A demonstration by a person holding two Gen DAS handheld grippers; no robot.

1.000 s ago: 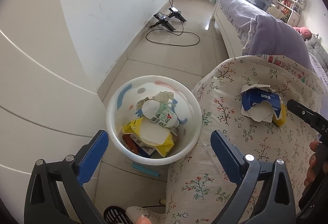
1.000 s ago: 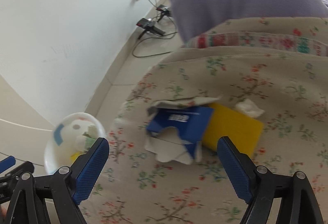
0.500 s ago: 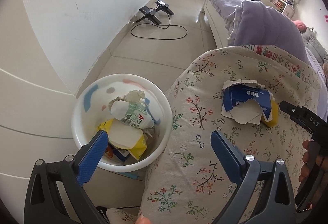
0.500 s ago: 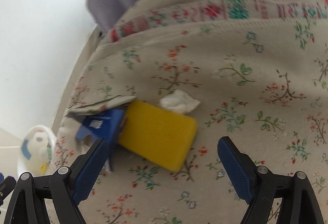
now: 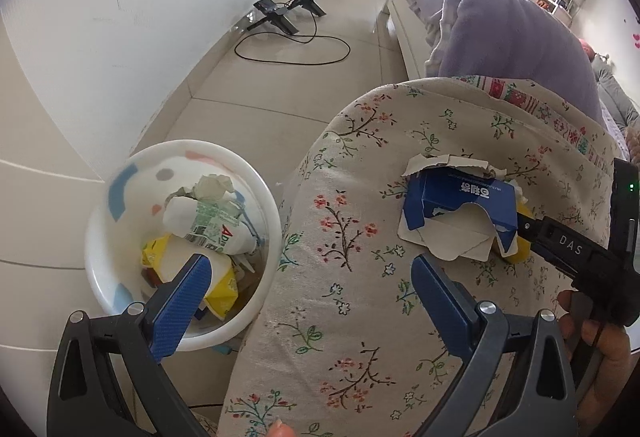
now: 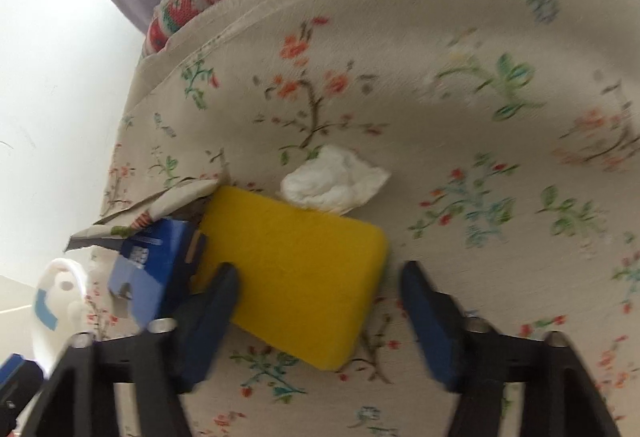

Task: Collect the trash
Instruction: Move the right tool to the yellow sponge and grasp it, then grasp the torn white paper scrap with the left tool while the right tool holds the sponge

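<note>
The right tool (image 6: 316, 311) is held spread around the yellow sponge (image 6: 294, 271), not pinching it, with the torn blue box (image 6: 150, 269) at its left, while the left tool (image 5: 310, 287) is held spread above the white bin (image 5: 120, 293).

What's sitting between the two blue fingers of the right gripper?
The yellow sponge, flat on the flowery cloth; the right wrist view shows the right gripper straddling it.

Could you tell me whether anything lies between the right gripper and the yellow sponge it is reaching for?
Nothing visible does: the right gripper is open with its fingers on either side of the yellow sponge. The torn blue box touches the sponge's left end.
</note>
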